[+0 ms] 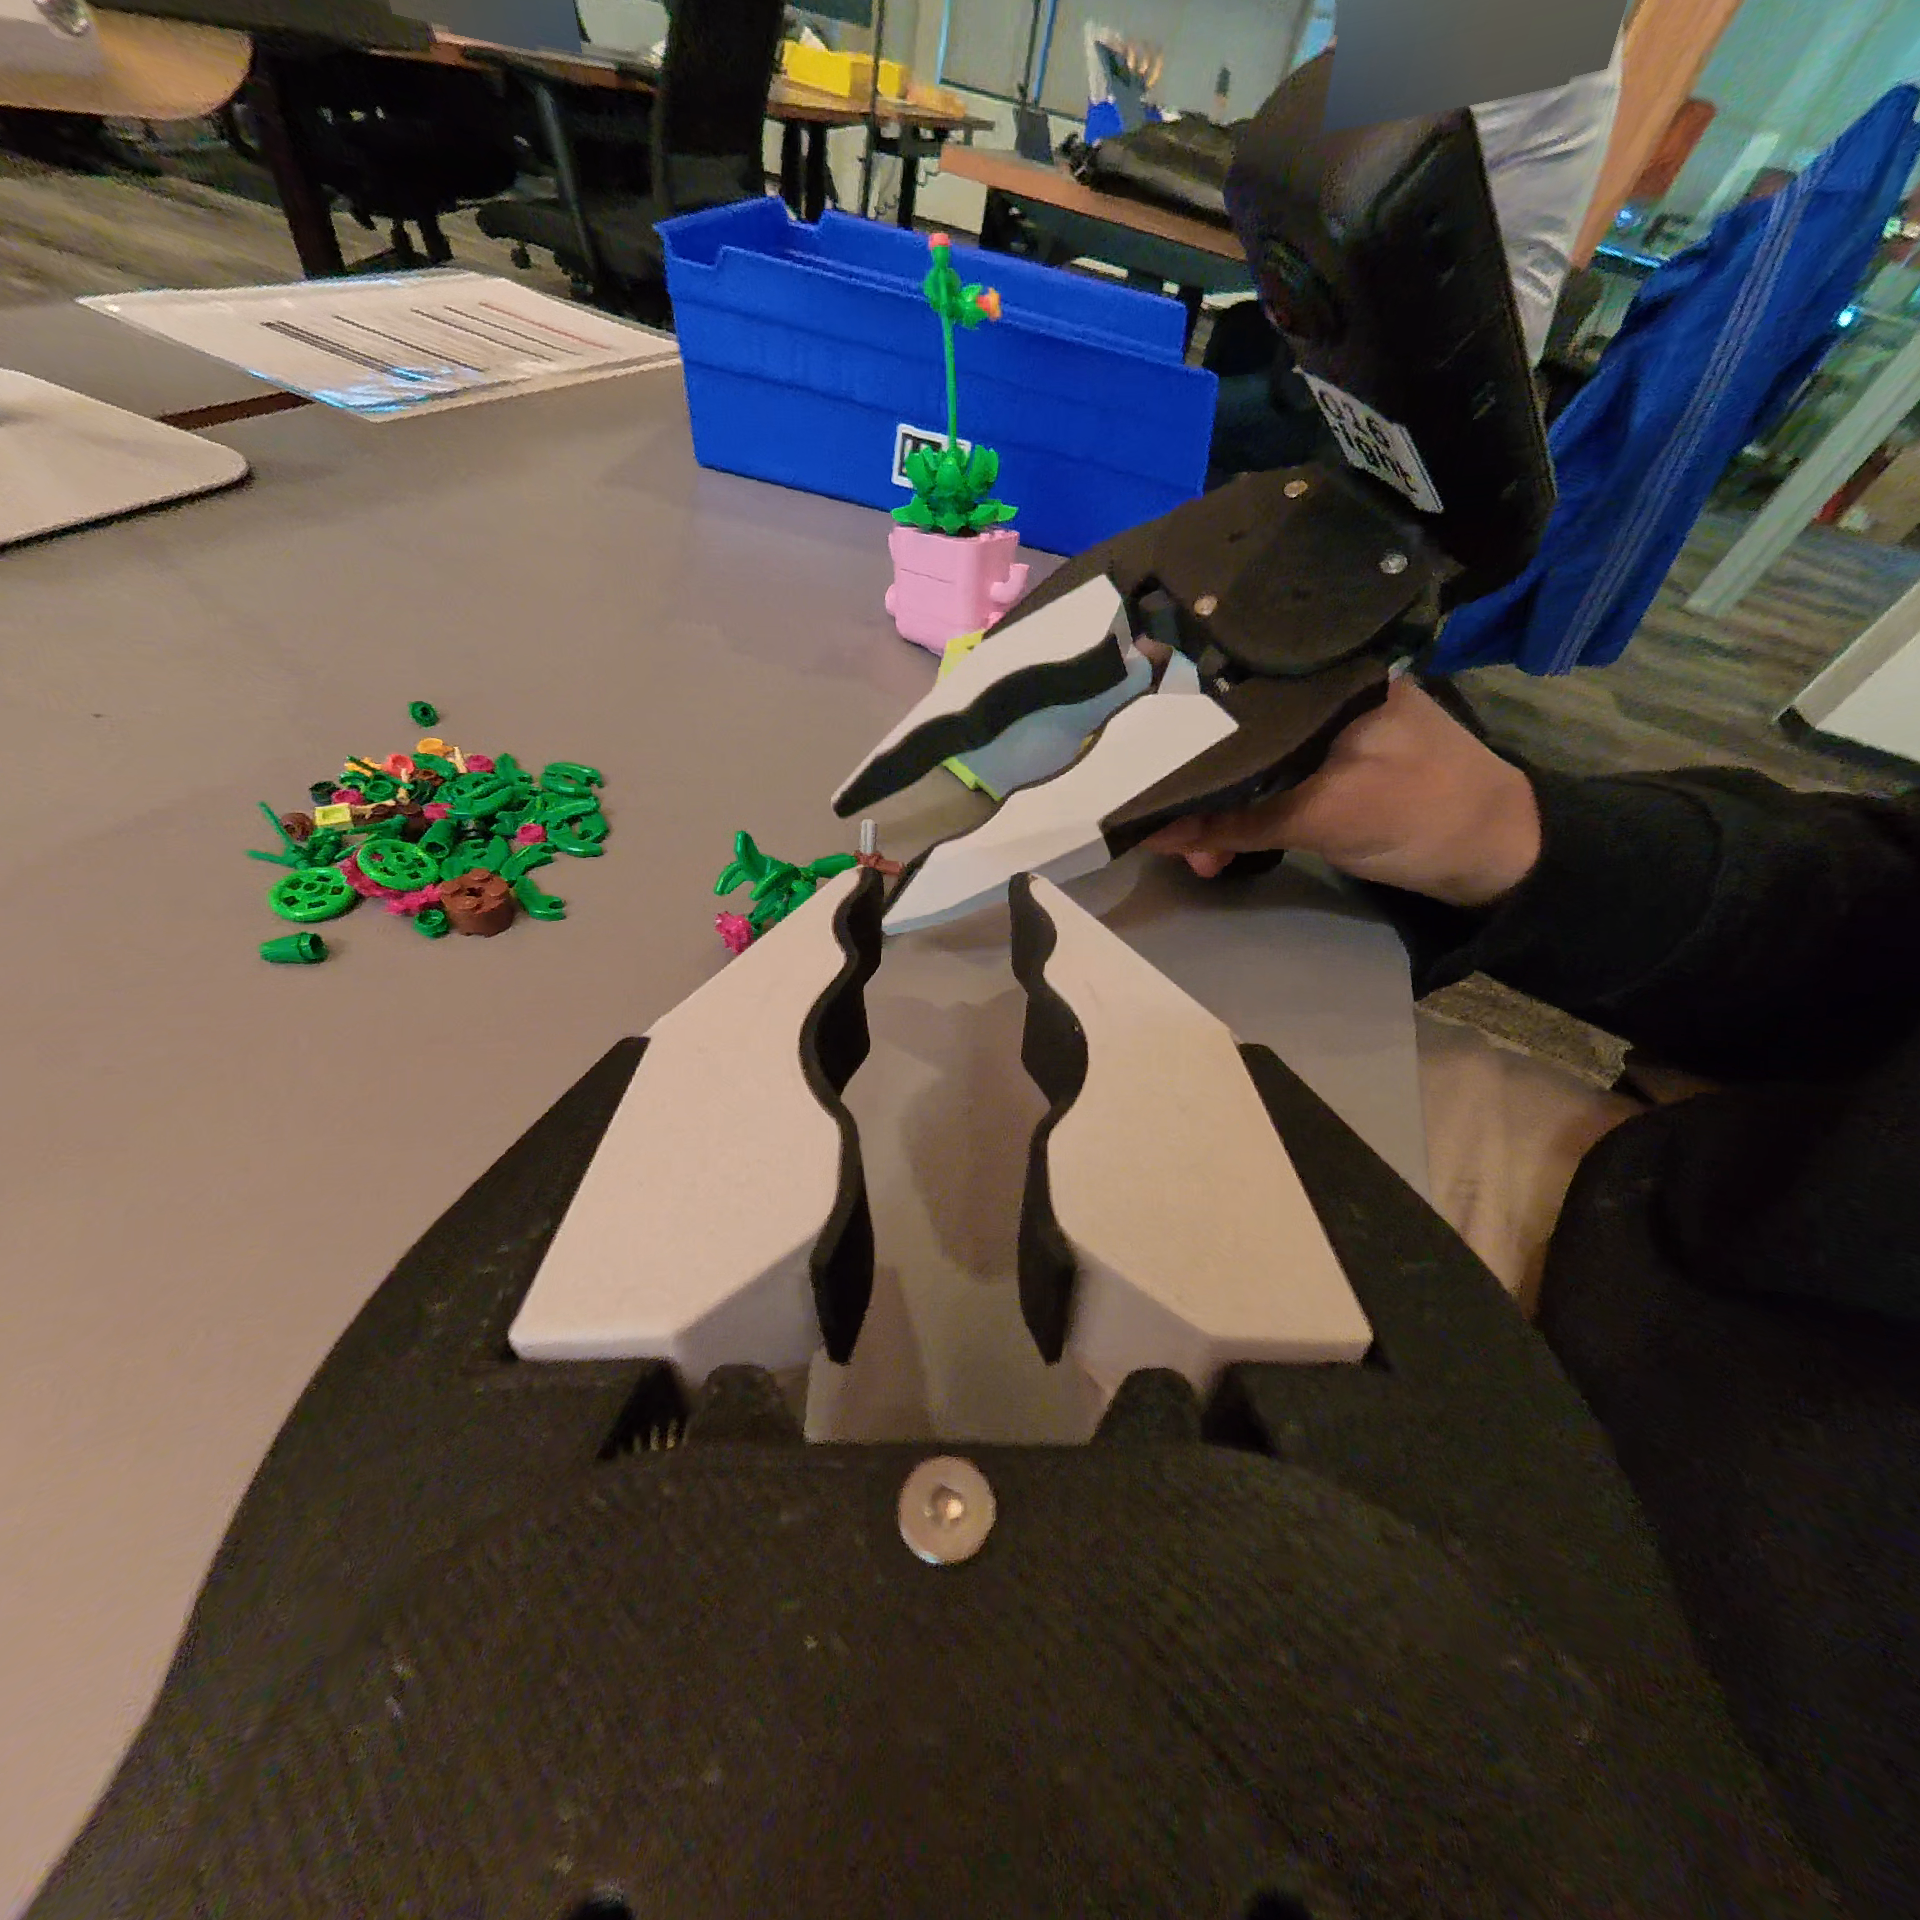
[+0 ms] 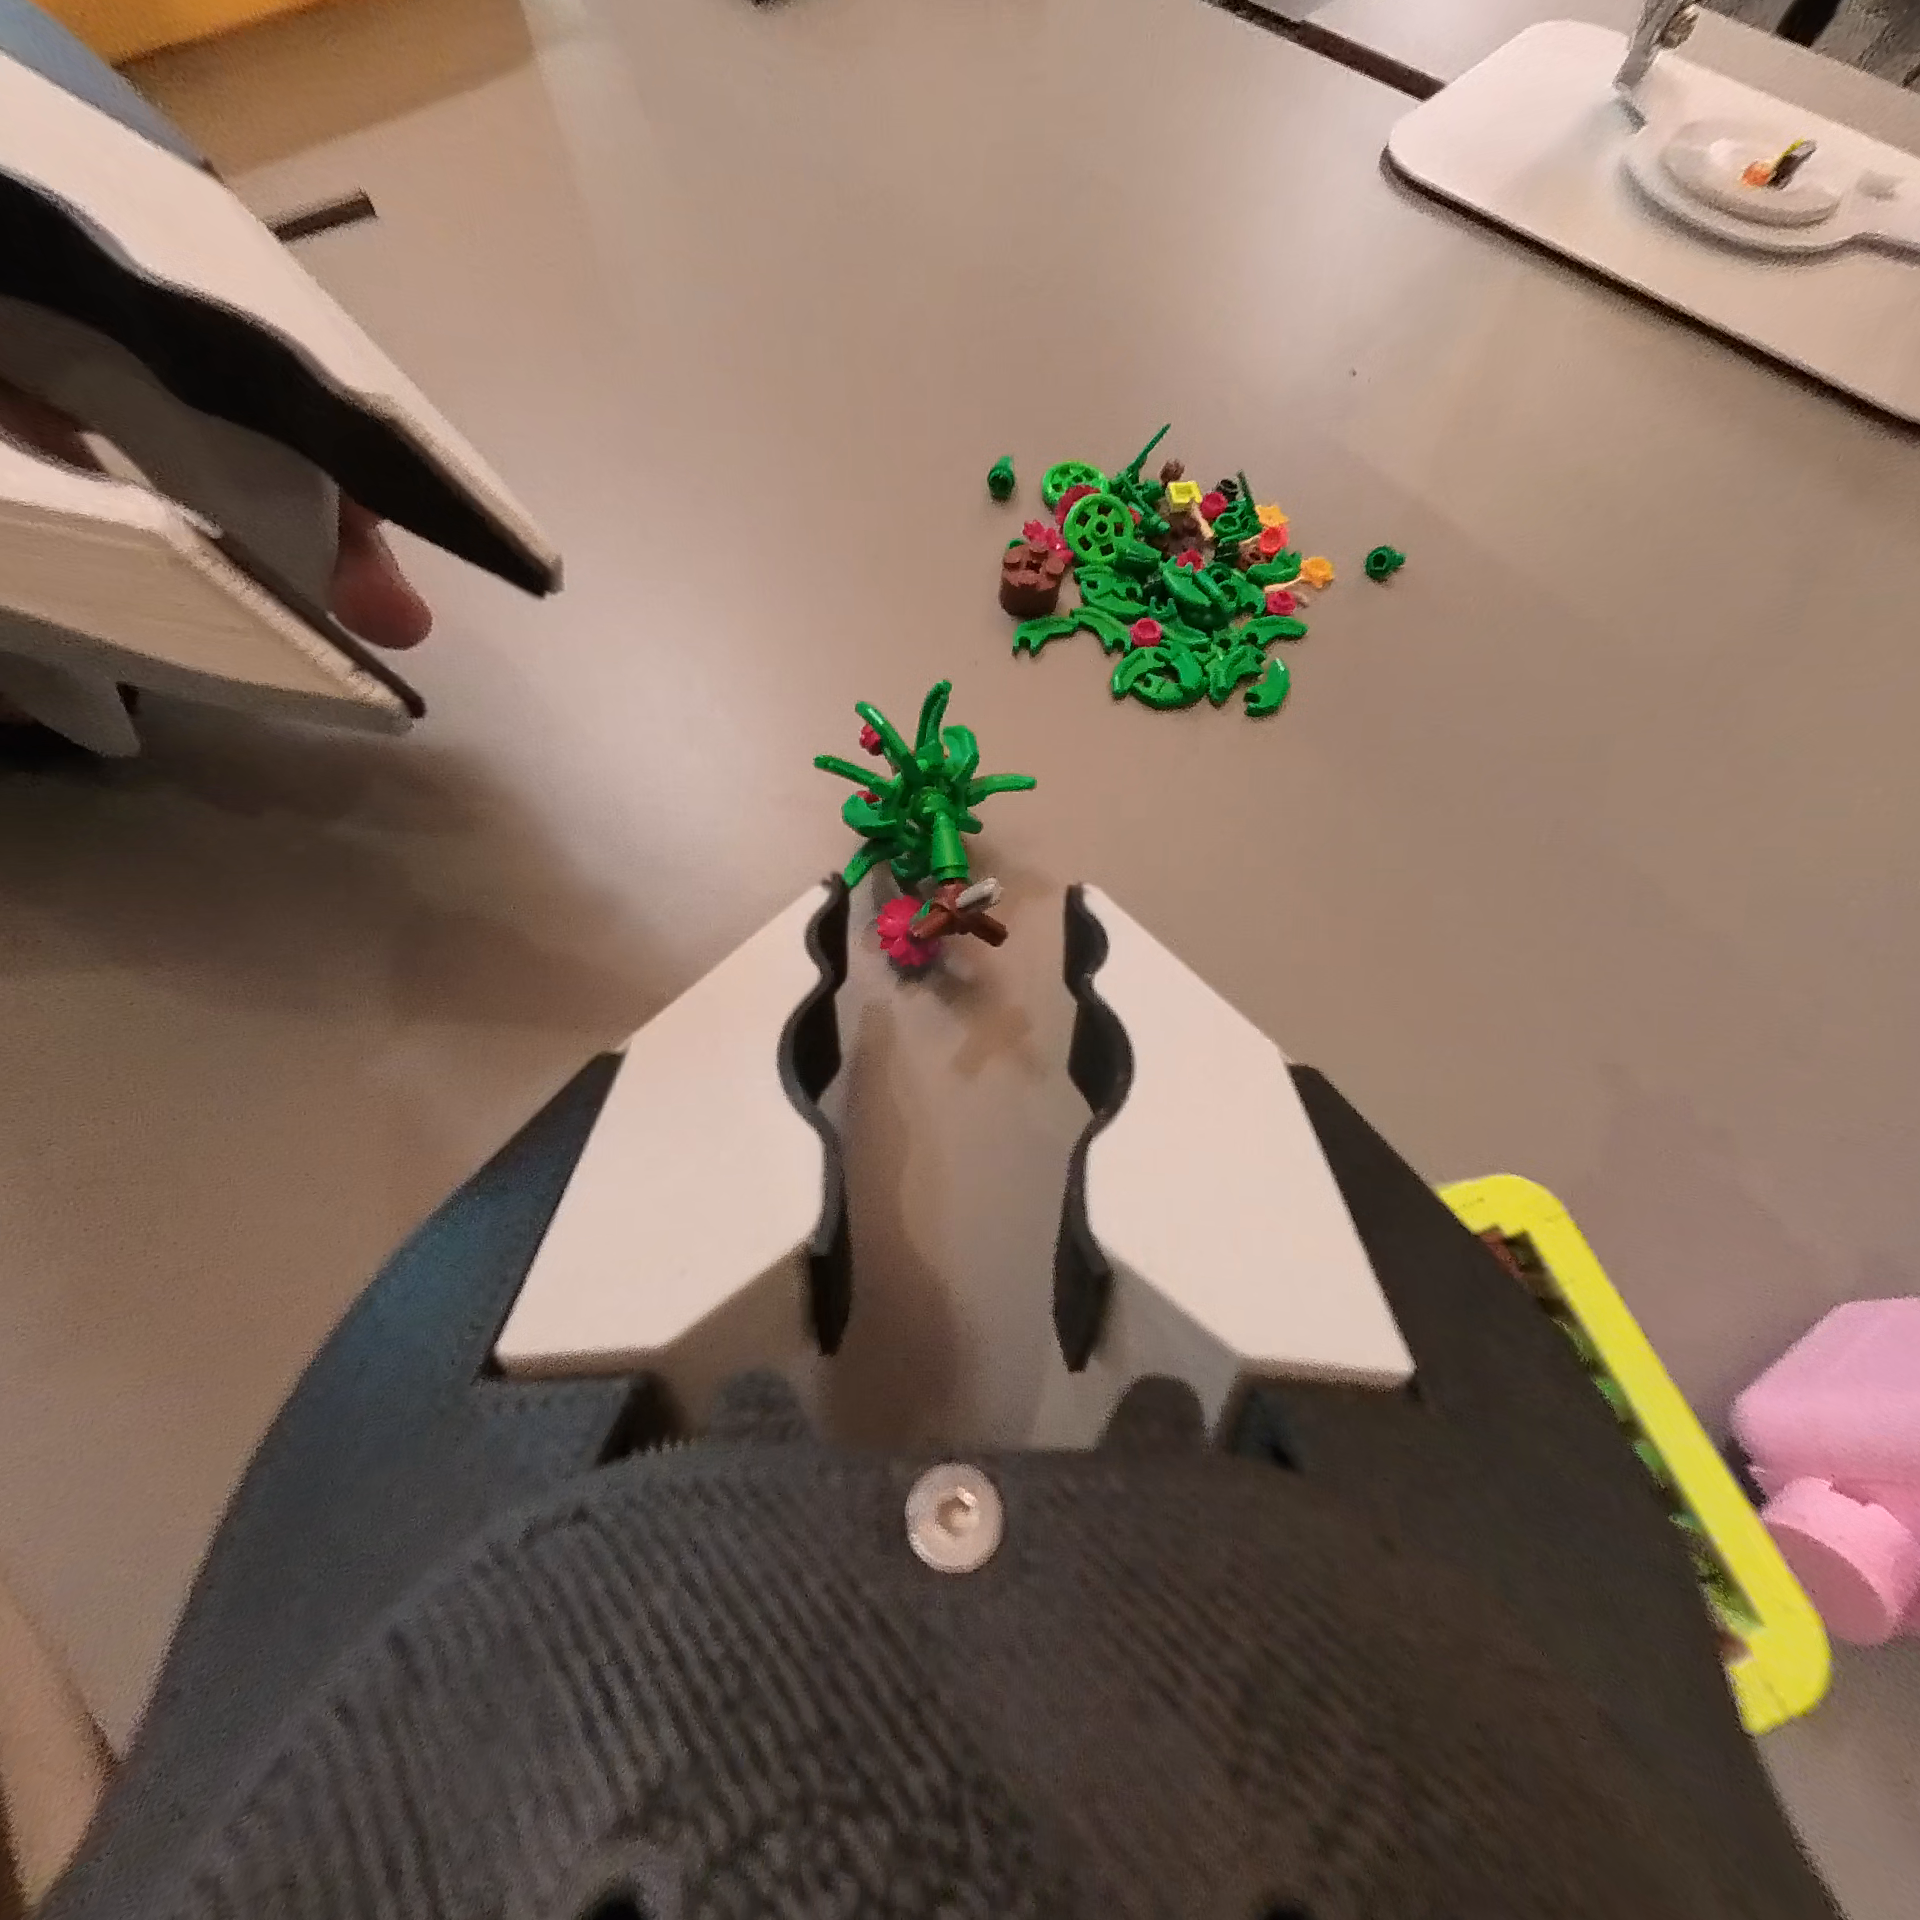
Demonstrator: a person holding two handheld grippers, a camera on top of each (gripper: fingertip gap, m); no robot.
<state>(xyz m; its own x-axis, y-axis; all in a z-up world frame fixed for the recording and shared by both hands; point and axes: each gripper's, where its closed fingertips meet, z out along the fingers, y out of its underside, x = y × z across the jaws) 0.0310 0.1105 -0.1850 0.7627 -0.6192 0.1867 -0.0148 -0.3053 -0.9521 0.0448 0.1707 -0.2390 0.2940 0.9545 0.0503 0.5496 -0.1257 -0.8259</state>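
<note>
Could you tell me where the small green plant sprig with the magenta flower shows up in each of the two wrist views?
Left wrist view: the plant sprig lies on the grey table at centre, just beyond the left gripper, partly hidden by its tip.
Right wrist view: the same sprig lies at centre, just ahead of the right gripper, whose jaws stand open.
Shared landmark: the pile of loose green pieces.

Left tongs (image 1: 940, 883) are spread apart with nothing between them, tips just short of a little green plant sprig (image 1: 774, 878) lying on the grey bench (image 1: 520, 623). Right tongs (image 1: 883, 852) gape above it, hand-held. Loose brick pile (image 1: 431, 836) sits leftward; pink potted flower (image 1: 951, 582) fronts a blue bin (image 1: 831, 374) near the far edge.
</note>
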